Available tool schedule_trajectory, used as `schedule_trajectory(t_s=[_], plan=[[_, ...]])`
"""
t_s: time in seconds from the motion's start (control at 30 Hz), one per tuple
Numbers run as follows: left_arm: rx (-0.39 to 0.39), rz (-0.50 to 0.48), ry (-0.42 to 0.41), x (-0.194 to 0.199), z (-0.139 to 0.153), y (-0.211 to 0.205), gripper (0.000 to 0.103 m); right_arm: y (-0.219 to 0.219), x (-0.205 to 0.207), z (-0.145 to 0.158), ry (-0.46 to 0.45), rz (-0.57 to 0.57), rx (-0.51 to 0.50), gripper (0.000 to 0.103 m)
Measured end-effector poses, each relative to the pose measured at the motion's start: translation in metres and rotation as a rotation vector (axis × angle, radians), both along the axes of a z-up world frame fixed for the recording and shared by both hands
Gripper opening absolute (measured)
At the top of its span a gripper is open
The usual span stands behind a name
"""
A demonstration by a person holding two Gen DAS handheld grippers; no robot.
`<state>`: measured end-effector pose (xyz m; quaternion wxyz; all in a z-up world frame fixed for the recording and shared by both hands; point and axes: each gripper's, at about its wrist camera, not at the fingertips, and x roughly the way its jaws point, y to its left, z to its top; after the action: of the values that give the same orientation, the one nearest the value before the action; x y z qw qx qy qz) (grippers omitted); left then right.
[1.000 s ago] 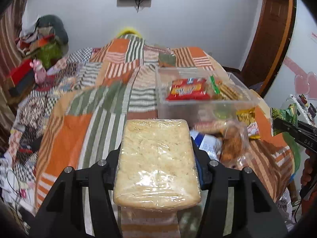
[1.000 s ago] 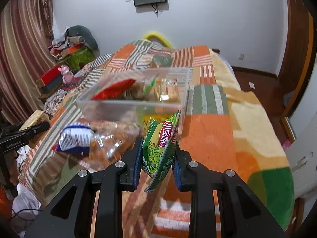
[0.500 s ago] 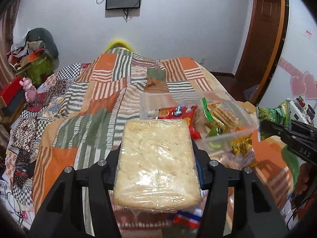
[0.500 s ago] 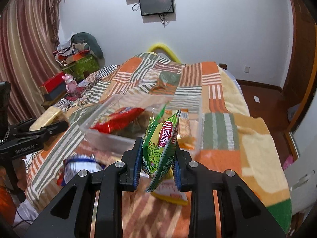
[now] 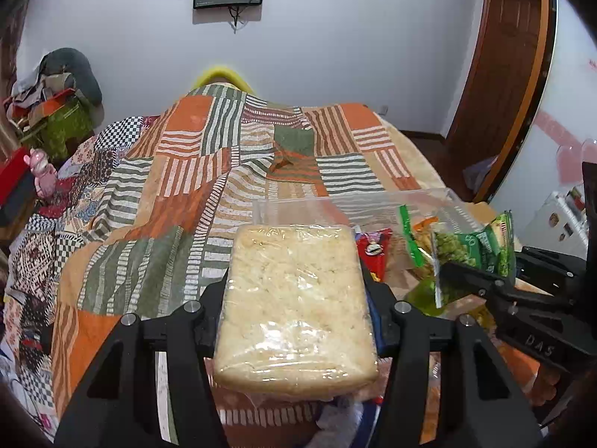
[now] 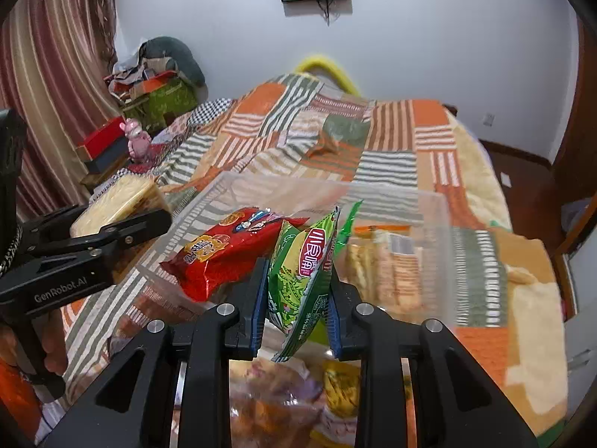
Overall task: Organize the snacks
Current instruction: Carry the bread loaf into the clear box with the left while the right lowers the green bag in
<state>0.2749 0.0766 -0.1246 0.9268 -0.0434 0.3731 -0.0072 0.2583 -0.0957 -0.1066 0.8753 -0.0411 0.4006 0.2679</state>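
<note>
The clear box (image 6: 373, 194) ahead of both jaws already holds a red packet (image 6: 227, 250) and biscuits (image 6: 388, 261). 2 snacks are in transit — the left gripper (image 5: 294, 298) clenched on a wrapped rice cake (image 5: 294, 298), the right gripper (image 6: 298, 291) on a green packet (image 6: 302, 276) — while loose packets (image 6: 276, 399) below the jaws remain.

A pale, plastic-wrapped noodle block (image 5: 294, 306) is held flat and raised. A green snack packet (image 6: 302, 280) stands upright above a clear bin (image 6: 440, 224) containing a red packet (image 6: 227, 250) and crackers (image 6: 388, 265).

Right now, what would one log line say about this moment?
left tongs: shut on wrapped pale block | right tongs: shut on green packet | both near clear bin | red packet inside
</note>
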Motion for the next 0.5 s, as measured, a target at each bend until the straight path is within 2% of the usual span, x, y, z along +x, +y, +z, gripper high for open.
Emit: schedule_trajectory(t_s=[0.2, 0.37, 0.5], plan=[[-0.026, -0.012, 0.042, 0.022, -0.013, -0.001, 0.055, 0.007, 0.011, -0.012, 0.062, 0.02, -0.011, 0.025], [-0.03, -0.017, 0.068, 0.03, -0.021, -0.006, 0.055, 0.012, 0.013, -0.016, 0.08, 0.037, -0.035, 0.026], [-0.012, -0.014, 0.043, 0.023, -0.014, -0.008, 0.058, 0.01, 0.008, -0.015, 0.072, 0.03, -0.043, 0.045]])
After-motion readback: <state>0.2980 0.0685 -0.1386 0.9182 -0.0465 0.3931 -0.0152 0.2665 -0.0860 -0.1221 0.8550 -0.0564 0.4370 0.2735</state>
